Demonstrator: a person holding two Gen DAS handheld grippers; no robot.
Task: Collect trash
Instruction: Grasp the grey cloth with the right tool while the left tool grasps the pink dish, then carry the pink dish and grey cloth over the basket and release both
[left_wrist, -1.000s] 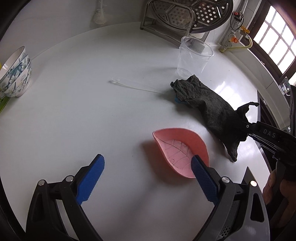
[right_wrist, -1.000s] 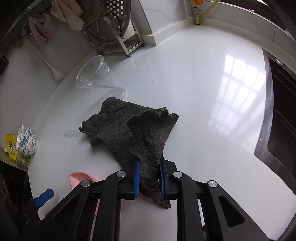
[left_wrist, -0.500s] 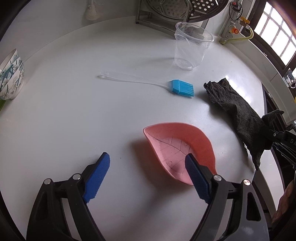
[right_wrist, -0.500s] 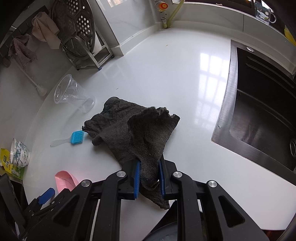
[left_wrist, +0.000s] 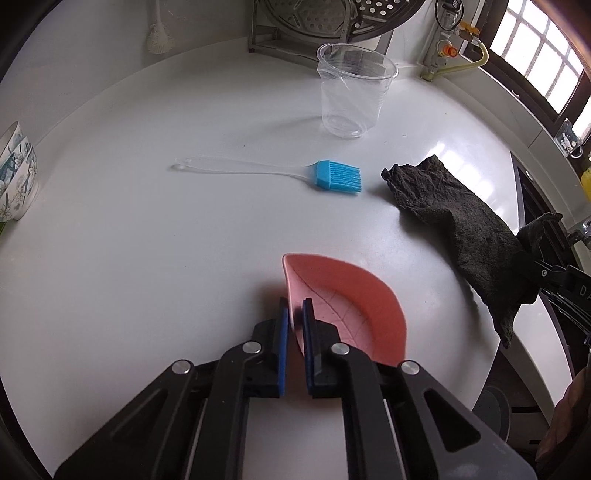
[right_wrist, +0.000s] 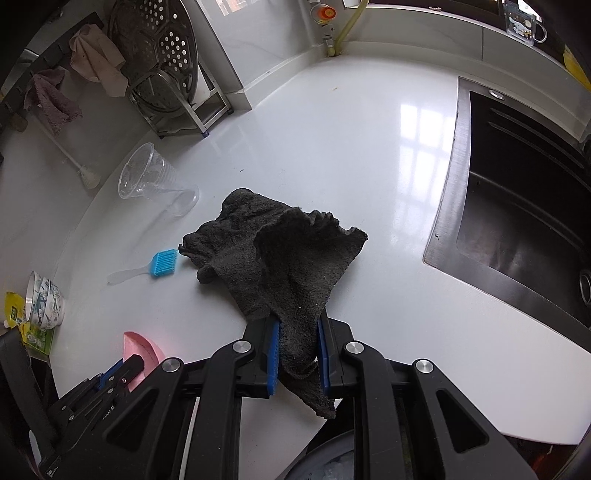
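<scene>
My left gripper (left_wrist: 294, 314) is shut on the near rim of a pink leaf-shaped dish (left_wrist: 351, 306) that sits on the white counter. My right gripper (right_wrist: 297, 332) is shut on a dark grey cloth (right_wrist: 284, 254); the far end of the cloth rests on the counter near the front edge. The cloth also shows at the right in the left wrist view (left_wrist: 461, 221). A blue silicone brush with a clear handle (left_wrist: 332, 175) lies uncovered beside the cloth. A clear plastic cup (left_wrist: 351, 88) stands behind it. The pink dish shows at lower left in the right wrist view (right_wrist: 142, 350).
A dark sink (right_wrist: 524, 221) is set into the counter at the right. A metal steamer rack (right_wrist: 162, 70) stands at the back. Stacked patterned bowls (left_wrist: 14, 173) sit at the left edge. A bin with trash (right_wrist: 332, 465) is below the counter's front edge.
My left gripper has closed on the rim of the pink dish. My right gripper has dragged the cloth back toward the counter edge, uncovering the blue brush.
</scene>
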